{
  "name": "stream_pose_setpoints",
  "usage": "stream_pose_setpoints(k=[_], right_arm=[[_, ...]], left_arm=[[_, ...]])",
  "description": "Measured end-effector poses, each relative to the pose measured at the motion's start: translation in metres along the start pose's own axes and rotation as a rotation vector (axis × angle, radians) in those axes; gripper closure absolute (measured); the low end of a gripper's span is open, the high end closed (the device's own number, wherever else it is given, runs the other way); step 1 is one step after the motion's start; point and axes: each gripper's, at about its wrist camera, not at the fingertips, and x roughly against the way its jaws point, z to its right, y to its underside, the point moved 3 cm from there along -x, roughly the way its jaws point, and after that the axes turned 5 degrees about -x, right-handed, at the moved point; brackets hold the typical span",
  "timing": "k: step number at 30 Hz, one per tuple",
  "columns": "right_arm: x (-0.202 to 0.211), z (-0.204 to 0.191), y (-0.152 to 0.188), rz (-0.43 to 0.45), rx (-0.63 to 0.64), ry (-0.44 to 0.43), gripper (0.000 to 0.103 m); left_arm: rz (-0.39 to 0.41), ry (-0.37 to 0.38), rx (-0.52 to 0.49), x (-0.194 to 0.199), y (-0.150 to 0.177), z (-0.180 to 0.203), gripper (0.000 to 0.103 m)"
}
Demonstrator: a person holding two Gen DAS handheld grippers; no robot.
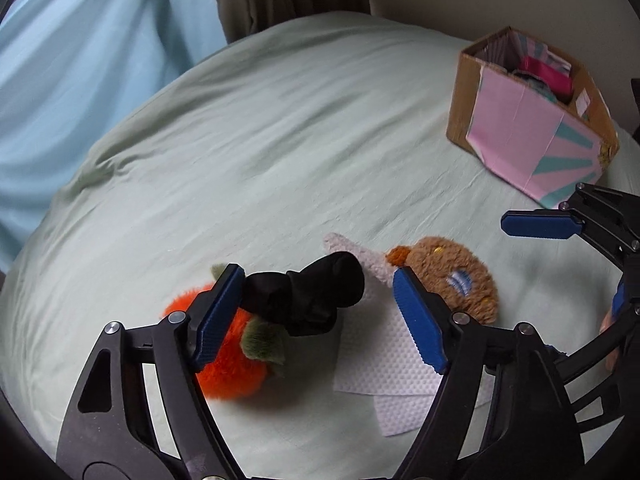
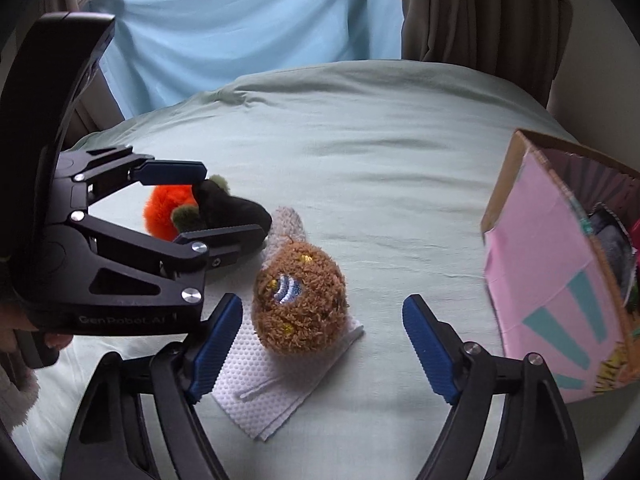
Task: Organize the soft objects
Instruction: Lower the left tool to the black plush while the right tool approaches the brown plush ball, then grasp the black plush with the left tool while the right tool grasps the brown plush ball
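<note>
On a bed (image 1: 280,128) spread with a pale green sheet, I bring both claws down over a small heap of soft things waiting to be sorted. My left gripper (image 1: 320,312) stands with its jaws apart around a rolled black sock (image 1: 308,296), one pad close against the sock's end, the other clear of it; nothing is clamped yet. The sock lies across an orange plush fruit with green leaves (image 1: 228,360) and over the edge of a white paper towel (image 1: 384,364), so taking it first should free the pieces beneath. My right gripper (image 2: 322,344) also gapes, its blue pads either side of a brown fuzzy ball toy (image 2: 300,304) without pressing on it. That toy sits on the towel, touching a grey knitted piece (image 2: 286,220) behind it. To the right stands a cardboard box with pink and teal paper on its side (image 2: 552,280), open at the top and already holding several items, which I judge to be the destination. Both picks look ready to close.
</note>
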Motion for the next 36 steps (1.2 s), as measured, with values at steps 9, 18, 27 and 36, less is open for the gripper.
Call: stream_pose_setpoints(k=[9, 18, 27, 36], right_arm=[[-0.023, -0.014, -0.002, -0.023, 0.060, -0.037, 0.042], [-0.025, -0.011, -0.006, -0.052, 0.055, -0.015, 0.063], [0.000, -0.003, -0.015, -0.036, 0.012, 0.004, 0.066], [0.063, 0.008, -0.044, -0.003, -0.009, 0.023, 0.066]], left_arm=[[-0.058, 0.006, -0.045, -0.018, 0.009, -0.003, 0.067], [-0.065, 0.015, -0.025, -0.015, 0.015, -0.005, 0.088], [-0.034, 0.026, 0.040, 0.019, 0.003, -0.009, 0.089], [0.007, 0.014, 0.105, 0.078, -0.031, -0.005, 0.089]])
